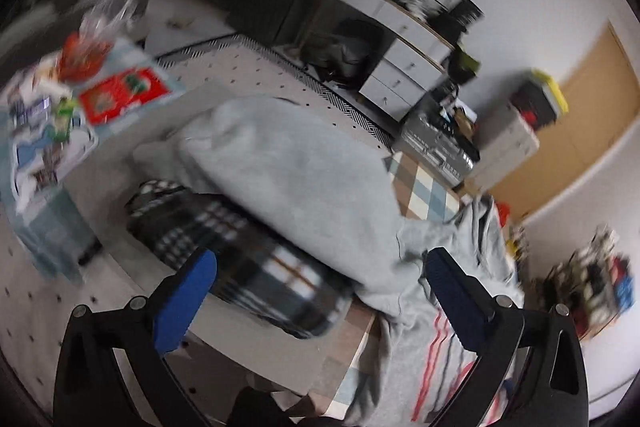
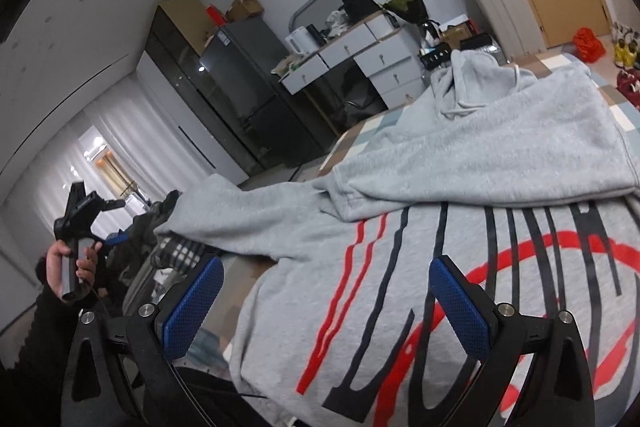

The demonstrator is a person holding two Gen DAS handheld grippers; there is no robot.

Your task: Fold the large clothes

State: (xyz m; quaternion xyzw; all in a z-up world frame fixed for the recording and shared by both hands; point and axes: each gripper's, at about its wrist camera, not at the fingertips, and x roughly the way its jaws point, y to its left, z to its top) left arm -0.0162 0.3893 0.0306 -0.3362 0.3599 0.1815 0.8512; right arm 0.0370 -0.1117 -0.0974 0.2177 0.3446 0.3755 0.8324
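One grey hoodie (image 2: 460, 267) lies print-up on the checked bed cover (image 2: 360, 135) in front of you, its long axis running from near you out to the hood (image 2: 472, 79) at the far end. One sleeve (image 2: 248, 211) trails off the bed's left edge over a plaid cloth (image 1: 240, 251). Your right gripper (image 2: 326, 301) hovers over the print, jaws spread and empty. Your left gripper (image 1: 320, 291) is released too, with nothing between its pads, out past that sleeve.

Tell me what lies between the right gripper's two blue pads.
In the right wrist view, the right gripper stands open, and only the grey hoodie lies behind the gap, its printed front with red and dark stripes. The pads press on nothing.
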